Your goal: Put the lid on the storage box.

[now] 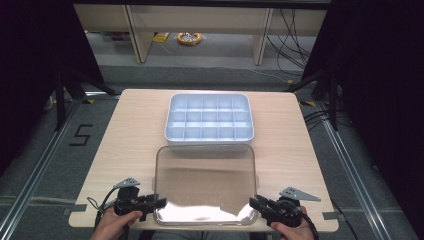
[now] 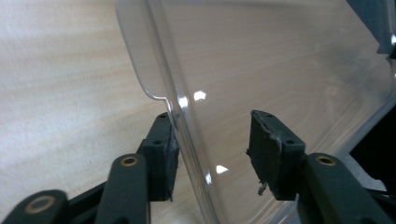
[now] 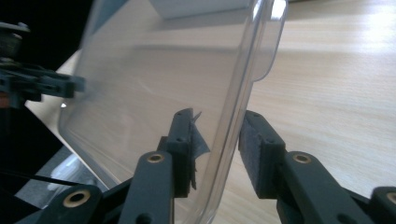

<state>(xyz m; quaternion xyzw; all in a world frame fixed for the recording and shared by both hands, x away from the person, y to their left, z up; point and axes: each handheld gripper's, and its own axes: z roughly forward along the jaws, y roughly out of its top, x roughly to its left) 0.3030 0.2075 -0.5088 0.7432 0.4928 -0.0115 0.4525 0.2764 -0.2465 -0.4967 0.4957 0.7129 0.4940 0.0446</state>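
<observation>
Nearest me in the high view are my two hands at the near edge of the table (image 1: 115, 145), each wrapped around a gripper. My left hand (image 1: 114, 224) comes up at the near-left corner with the left gripper (image 1: 159, 202) pointing inward, level, toward the clear lid's (image 1: 205, 180) left edge. My right hand (image 1: 295, 230) mirrors it at the near-right corner, the right gripper (image 1: 253, 202) aimed inward at the lid's right edge. That lid sits at the near middle of the table, its near end overhanging the edge. Just beyond its far edge lies the white compartment tray (image 1: 209, 117), at the table's centre.

From the left gripper view, the lid's (image 2: 280, 70) rim runs up between the jaws. One pad (image 2: 164, 154) lies against the rim; the other pad (image 2: 268, 154) stands clear of it over the lid's face, so I read these jaws as open around the rim, not clamped.

From the right gripper view, the lid (image 3: 154, 84) stands tilted, its rim between the jaws. Both pads (image 3: 254, 149) sit close on either side; whether they truly pinch it I can't tell by sight, though the jaws are as closed as they get. My left gripper (image 3: 42, 84) shows at the lid's far side.
</observation>
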